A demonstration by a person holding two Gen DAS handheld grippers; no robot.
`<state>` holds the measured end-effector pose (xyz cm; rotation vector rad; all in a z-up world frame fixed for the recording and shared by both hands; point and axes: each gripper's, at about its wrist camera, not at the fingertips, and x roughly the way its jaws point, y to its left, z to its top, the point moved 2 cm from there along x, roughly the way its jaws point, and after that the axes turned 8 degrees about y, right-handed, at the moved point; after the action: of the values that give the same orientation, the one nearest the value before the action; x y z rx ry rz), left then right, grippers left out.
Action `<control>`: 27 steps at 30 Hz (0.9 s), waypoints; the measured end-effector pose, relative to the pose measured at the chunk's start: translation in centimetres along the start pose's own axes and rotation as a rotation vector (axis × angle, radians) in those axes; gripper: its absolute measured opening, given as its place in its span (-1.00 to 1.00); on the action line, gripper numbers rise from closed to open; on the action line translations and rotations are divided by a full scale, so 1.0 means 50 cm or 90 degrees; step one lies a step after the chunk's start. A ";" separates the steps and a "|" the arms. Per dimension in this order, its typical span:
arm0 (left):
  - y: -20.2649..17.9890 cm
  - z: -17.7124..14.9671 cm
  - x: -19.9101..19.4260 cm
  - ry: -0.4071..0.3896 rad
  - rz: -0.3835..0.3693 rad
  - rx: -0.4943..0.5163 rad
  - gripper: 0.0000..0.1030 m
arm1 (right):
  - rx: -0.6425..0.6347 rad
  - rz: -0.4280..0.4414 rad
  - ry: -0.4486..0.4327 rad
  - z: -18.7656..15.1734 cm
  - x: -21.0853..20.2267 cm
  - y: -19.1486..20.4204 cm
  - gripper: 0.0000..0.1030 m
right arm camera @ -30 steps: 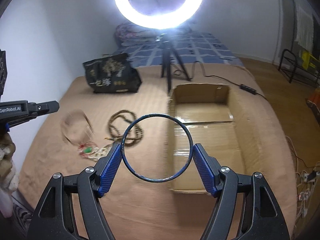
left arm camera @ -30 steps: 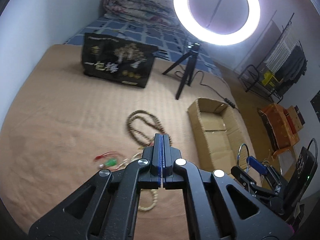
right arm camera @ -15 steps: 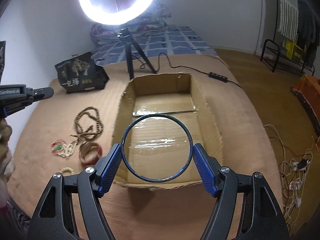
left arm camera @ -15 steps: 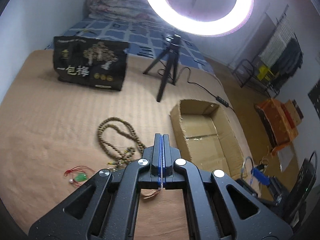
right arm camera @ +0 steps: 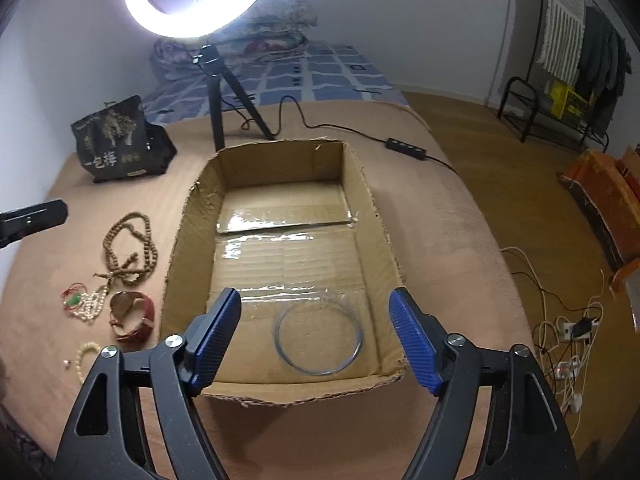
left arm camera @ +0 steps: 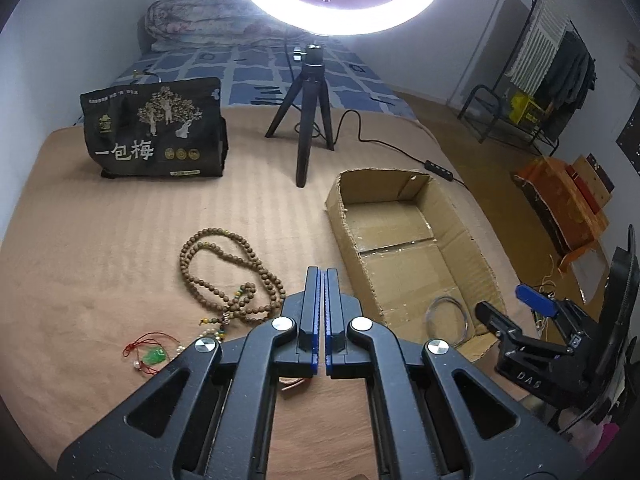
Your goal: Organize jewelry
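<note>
Right gripper (right arm camera: 316,336) jaws opening, nothing between the pads; thin bangle (right arm camera: 319,334) lies flat on the floor of the cardboard box (right arm camera: 280,160), near its front wall. Left gripper (left arm camera: 320,312) clenched on nothing, over the tan blanket (left arm camera: 100,240). Bead necklace (left arm camera: 224,272), jade pendant (left arm camera: 155,356) and red bracelet (right arm camera: 134,318) lie on the blanket left of the box.

The cardboard box (right arm camera: 280,216) is rough corrugated paper with torn edges and glossy clear tape across its floor, where a thin shiny metal bangle (right arm camera: 319,336) lies. The bed cover (left arm camera: 120,240) is matt, ribbed tan cloth; on it lie dull wooden beads (left arm camera: 224,276), a pearly strand (right arm camera: 94,304) and a glossy reddish-brown bracelet (right arm camera: 134,318). Each tool has matt black speckled plastic arms, textured blue pads (right arm camera: 412,344) and bright metal screws.
</note>
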<state>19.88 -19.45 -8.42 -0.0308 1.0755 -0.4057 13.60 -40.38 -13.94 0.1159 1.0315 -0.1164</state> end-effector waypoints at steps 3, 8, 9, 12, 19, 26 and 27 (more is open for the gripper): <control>0.013 -0.004 -0.006 0.001 0.004 -0.004 -0.57 | 0.004 0.010 -0.002 0.003 -0.005 -0.001 0.50; 0.034 -0.012 -0.030 -0.007 0.023 0.003 -0.43 | -0.001 0.015 -0.015 0.005 -0.021 0.010 0.51; 0.039 -0.014 -0.034 -0.007 0.026 0.004 -0.38 | -0.003 0.017 -0.018 0.005 -0.023 0.015 0.51; 0.061 -0.023 -0.048 -0.010 0.044 0.006 -0.27 | -0.014 0.026 -0.021 0.001 -0.029 0.030 0.51; 0.151 -0.052 -0.068 0.008 0.083 -0.023 -0.27 | -0.030 0.066 -0.029 -0.009 -0.052 0.067 0.51; 0.231 -0.092 -0.089 0.026 0.112 -0.034 -0.27 | -0.042 0.112 -0.025 -0.015 -0.065 0.122 0.51; 0.238 -0.095 -0.090 0.028 0.114 -0.037 -0.27 | -0.048 0.121 -0.019 -0.017 -0.064 0.135 0.51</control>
<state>17.59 -6.07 -9.50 0.0233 1.1240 -0.2150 12.24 -33.46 -11.33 0.1427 0.9895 0.0937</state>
